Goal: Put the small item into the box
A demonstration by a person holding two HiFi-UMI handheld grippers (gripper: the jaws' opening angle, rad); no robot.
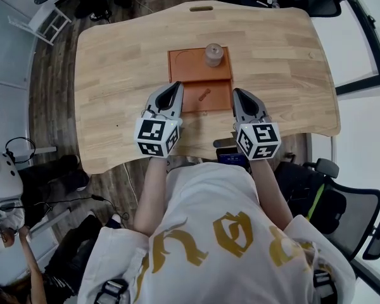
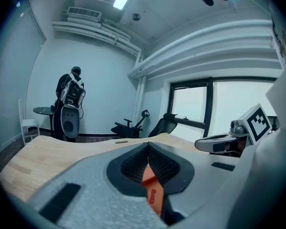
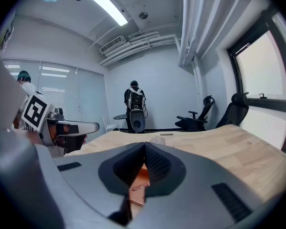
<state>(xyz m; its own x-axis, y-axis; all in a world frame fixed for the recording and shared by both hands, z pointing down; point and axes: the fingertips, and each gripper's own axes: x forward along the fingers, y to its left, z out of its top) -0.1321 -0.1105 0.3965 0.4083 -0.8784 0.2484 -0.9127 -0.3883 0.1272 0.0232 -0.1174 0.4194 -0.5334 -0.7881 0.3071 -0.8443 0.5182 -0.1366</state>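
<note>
An orange box (image 1: 199, 78) lies open on the wooden table (image 1: 114, 75), its two flat halves end to end. A small slim orange-brown item (image 1: 204, 94) lies in the near half; it also shows through the jaw gaps as the item (image 2: 152, 194) and the item (image 3: 139, 186). A pale round container (image 1: 214, 54) stands in the far half. My left gripper (image 1: 178, 85) is at the box's near left corner and my right gripper (image 1: 235, 92) at its near right corner. Both are shut on nothing, just above the table.
The table's far edge has a slot handle (image 1: 201, 7). Office chairs (image 1: 342, 201) stand to the right and beyond the table. A person (image 3: 135, 99) stands far back by a small round table. Bare wood lies left and right of the box.
</note>
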